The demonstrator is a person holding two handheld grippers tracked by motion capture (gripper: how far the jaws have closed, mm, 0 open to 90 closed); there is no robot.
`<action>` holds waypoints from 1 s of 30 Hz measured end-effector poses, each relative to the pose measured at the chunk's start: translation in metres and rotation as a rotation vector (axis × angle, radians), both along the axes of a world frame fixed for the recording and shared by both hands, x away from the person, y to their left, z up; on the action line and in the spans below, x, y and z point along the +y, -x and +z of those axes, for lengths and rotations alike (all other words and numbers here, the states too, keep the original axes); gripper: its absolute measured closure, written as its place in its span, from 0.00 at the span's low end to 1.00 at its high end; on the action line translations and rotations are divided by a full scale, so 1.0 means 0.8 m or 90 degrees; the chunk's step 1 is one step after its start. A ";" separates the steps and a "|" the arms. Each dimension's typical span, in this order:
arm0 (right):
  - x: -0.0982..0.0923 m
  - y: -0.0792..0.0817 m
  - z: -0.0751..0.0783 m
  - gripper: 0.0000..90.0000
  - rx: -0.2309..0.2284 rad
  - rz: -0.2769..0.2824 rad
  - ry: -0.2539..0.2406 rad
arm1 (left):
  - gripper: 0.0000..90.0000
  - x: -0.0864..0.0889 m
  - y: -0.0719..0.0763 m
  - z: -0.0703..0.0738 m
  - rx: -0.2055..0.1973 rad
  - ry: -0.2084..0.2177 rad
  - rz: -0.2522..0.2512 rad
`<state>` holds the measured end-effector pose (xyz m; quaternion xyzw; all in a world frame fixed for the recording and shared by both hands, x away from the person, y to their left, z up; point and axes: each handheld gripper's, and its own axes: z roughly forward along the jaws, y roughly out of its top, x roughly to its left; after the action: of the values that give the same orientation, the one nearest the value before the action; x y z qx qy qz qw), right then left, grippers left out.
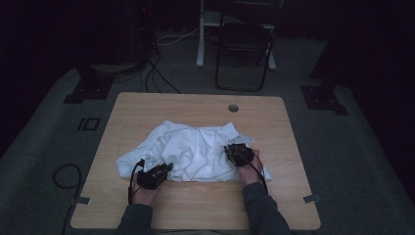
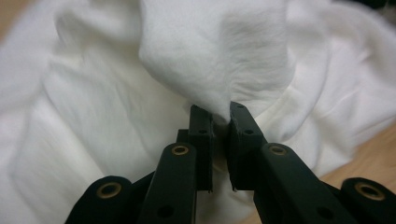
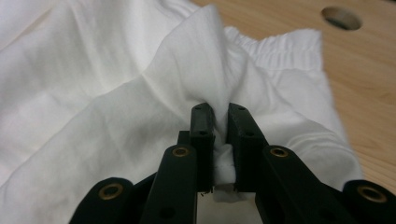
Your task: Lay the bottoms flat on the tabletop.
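We've got both grippers, left [image 2: 220,114] and right [image 3: 220,114], pinched tight on the cloth [image 1: 195,152], so next we probably lift evenly.

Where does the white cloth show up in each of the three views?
High view: the cloth lies mid-table, between both grippers.
Left gripper view: it covers most of the picture, a fold pinched in the jaws.
Right gripper view: left and centre, a fold pinched in the jaws.
Shared landmark: the wooden table.
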<state>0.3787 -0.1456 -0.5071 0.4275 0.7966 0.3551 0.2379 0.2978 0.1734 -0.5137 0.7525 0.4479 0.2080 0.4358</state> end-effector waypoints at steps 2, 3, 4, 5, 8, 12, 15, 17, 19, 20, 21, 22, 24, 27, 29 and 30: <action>-0.006 0.011 0.006 0.91 -0.016 0.001 -0.002 | 0.91 0.001 0.008 0.013 -0.018 0.003 -0.007; -0.009 0.018 0.010 0.91 -0.024 0.004 -0.005 | 0.91 0.001 0.013 0.019 -0.027 0.006 -0.011; -0.012 0.025 0.014 0.91 -0.032 0.003 -0.010 | 0.91 0.002 0.019 0.024 -0.038 0.008 -0.011; -0.015 0.031 0.017 0.91 -0.038 0.009 -0.012 | 0.91 0.003 0.025 0.029 -0.046 0.010 -0.011; -0.024 0.053 0.025 0.91 -0.048 0.020 -0.018 | 0.91 0.005 0.042 0.038 -0.060 0.012 -0.018; -0.036 0.082 0.026 0.91 -0.052 0.032 -0.016 | 0.91 0.014 0.058 0.035 -0.039 0.018 -0.024; -0.046 0.102 0.022 0.91 -0.043 0.035 -0.026 | 0.92 0.018 0.068 0.026 -0.012 0.002 -0.027; -0.049 0.116 0.016 0.91 -0.029 0.040 -0.035 | 0.92 0.018 0.074 0.017 0.009 -0.013 -0.029; -0.048 0.129 0.007 0.90 -0.014 0.047 -0.025 | 0.92 0.017 0.077 0.005 0.035 -0.026 -0.032; -0.047 0.135 0.002 0.90 -0.009 0.051 -0.023 | 0.92 0.016 0.077 -0.001 0.048 -0.035 -0.032; -0.046 0.140 -0.003 0.89 0.000 0.053 -0.017 | 0.91 0.014 0.077 -0.007 0.060 -0.045 -0.033; -0.045 0.144 -0.008 0.89 0.006 0.053 -0.009 | 0.91 0.012 0.075 -0.012 0.072 -0.051 -0.031; -0.041 0.147 -0.018 0.87 0.020 0.053 0.009 | 0.91 0.007 0.070 -0.022 0.094 -0.066 -0.035; -0.035 0.143 -0.033 0.85 0.032 0.049 0.042 | 0.91 0.004 0.059 -0.033 0.112 -0.072 -0.033; -0.031 0.137 -0.041 0.85 0.030 0.050 0.052 | 0.91 0.003 0.052 -0.033 0.110 -0.070 -0.030; -0.031 0.134 -0.041 0.85 0.029 0.046 0.047 | 0.91 0.002 0.049 -0.033 0.109 -0.074 -0.028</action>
<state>0.2716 -0.1704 -0.5403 0.3971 0.8293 0.3244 0.2222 0.2589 0.1750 -0.5399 0.8009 0.4543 0.1592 0.3561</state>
